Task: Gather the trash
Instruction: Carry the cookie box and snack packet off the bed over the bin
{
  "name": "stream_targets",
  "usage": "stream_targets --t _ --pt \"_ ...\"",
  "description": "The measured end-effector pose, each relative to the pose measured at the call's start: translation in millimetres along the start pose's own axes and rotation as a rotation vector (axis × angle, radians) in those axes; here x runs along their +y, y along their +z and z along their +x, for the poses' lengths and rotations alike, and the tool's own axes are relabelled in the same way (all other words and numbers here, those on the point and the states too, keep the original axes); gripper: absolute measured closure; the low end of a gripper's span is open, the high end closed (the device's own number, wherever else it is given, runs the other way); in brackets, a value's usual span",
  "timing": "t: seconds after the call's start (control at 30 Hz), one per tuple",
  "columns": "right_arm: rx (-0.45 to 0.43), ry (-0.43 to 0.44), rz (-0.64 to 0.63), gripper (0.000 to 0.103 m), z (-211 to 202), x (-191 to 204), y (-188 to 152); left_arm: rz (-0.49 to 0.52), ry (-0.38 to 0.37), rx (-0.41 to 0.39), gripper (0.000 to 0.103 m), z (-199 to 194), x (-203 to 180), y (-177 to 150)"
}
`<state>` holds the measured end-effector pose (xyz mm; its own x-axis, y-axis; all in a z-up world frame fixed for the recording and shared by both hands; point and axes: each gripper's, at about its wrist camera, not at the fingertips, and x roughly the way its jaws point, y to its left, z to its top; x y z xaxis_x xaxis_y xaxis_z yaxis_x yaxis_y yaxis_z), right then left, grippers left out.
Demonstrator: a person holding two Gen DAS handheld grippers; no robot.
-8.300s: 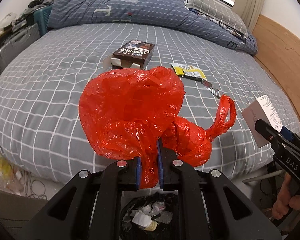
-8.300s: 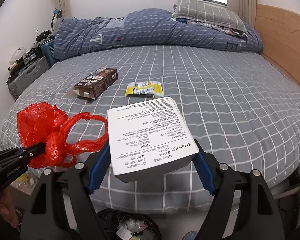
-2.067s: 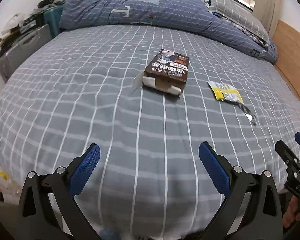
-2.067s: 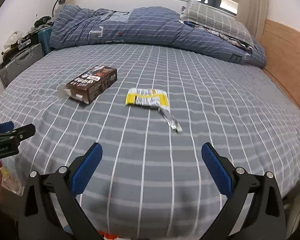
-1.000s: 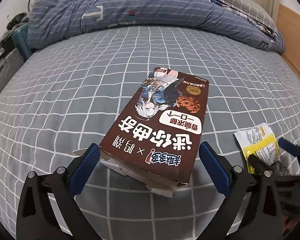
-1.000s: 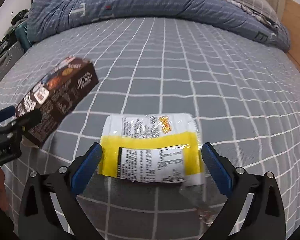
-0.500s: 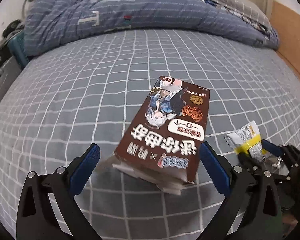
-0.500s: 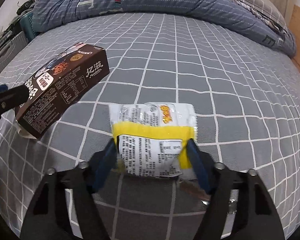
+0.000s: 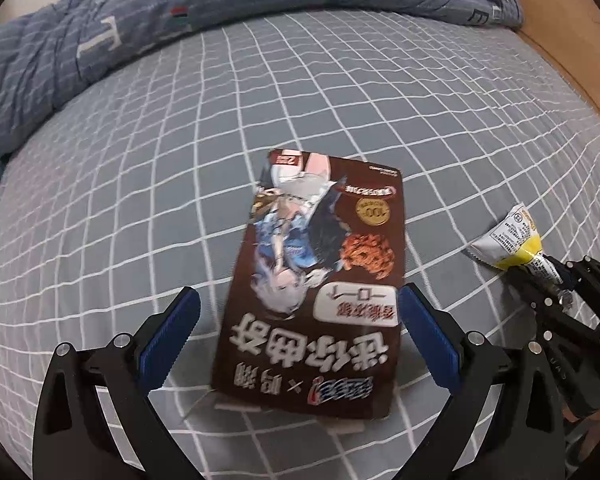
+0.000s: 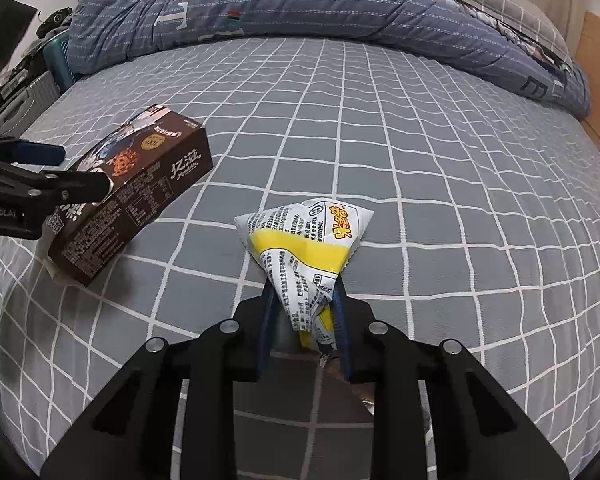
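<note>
Currently left gripper [image 9: 296, 320] jaws wide, straddling the near end of the box [image 9: 320, 280] on the bed [image 9: 140, 200]; its long axis runs straight ahead between them. Right gripper [image 10: 303, 312] pinches the wrapper [image 10: 304, 240], lifted slightly off the sheet.

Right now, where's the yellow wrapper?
Pinched in the right gripper, the yellow wrapper sits on the bed, right of the brown box.

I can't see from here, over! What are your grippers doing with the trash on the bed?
Right gripper shut on yellow snack wrapper. Left gripper open, straddling brown cookie box, not clamped yet. Nothing blocking on the bed.
</note>
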<state>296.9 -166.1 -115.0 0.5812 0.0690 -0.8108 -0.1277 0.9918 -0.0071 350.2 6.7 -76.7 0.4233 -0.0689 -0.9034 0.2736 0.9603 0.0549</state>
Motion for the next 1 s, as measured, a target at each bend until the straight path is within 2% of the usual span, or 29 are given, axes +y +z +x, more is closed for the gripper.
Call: stream_targets --t 0.3,0.43,0.5,0.57,0.63,0.73,0.77,0.87,0.9,0.93,1.0 --pt "0.002 0.012 0.011 0.078 -2.4 -3.8 -0.4 0.061 0.030 0.027 0.006 6.0 -20.8 5.9" --pt "-0.004 0.014 0.017 0.079 -5.3 -4.7 0.4 0.108 0.119 0.033 0.007 13.4 -31.5 0.6" --pt "-0.009 0.011 0.015 0.079 -6.7 -4.3 0.8 0.089 0.162 0.018 0.017 11.4 -31.4 -0.5" --pt "-0.013 0.008 0.007 0.079 -8.7 -2.0 1.0 0.053 0.145 -0.007 0.028 4.6 -32.5 -3.4" --pt "-0.017 0.006 0.000 0.079 -10.9 0.3 0.6 0.024 0.133 -0.035 0.043 -6.5 -31.7 -5.3" --pt "-0.019 0.005 -0.011 0.079 -14.1 2.7 0.6 0.007 0.123 -0.051 0.055 -18.7 -35.1 -9.1" --pt "-0.021 0.005 -0.013 0.079 -15.7 3.3 0.2 0.012 0.119 -0.044 0.056 -18.8 -37.3 -9.4" --pt "-0.022 0.006 -0.020 0.079 -18.5 3.3 -1.1 0.021 0.156 -0.048 0.052 -18.6 -39.6 -9.9" --pt "-0.022 0.005 -0.022 0.079 -19.2 2.9 -1.5 0.017 0.174 -0.050 0.043 -19.4 -39.1 -8.0" --pt "-0.020 0.003 -0.021 0.079 -19.5 1.6 -1.8 0.015 0.209 -0.066 0.024 -20.8 -38.2 -5.1" --pt "-0.017 0.006 -0.013 0.079 -19.5 -1.7 -1.6 0.005 0.238 -0.096 0.009 -24.9 -32.2 0.0"
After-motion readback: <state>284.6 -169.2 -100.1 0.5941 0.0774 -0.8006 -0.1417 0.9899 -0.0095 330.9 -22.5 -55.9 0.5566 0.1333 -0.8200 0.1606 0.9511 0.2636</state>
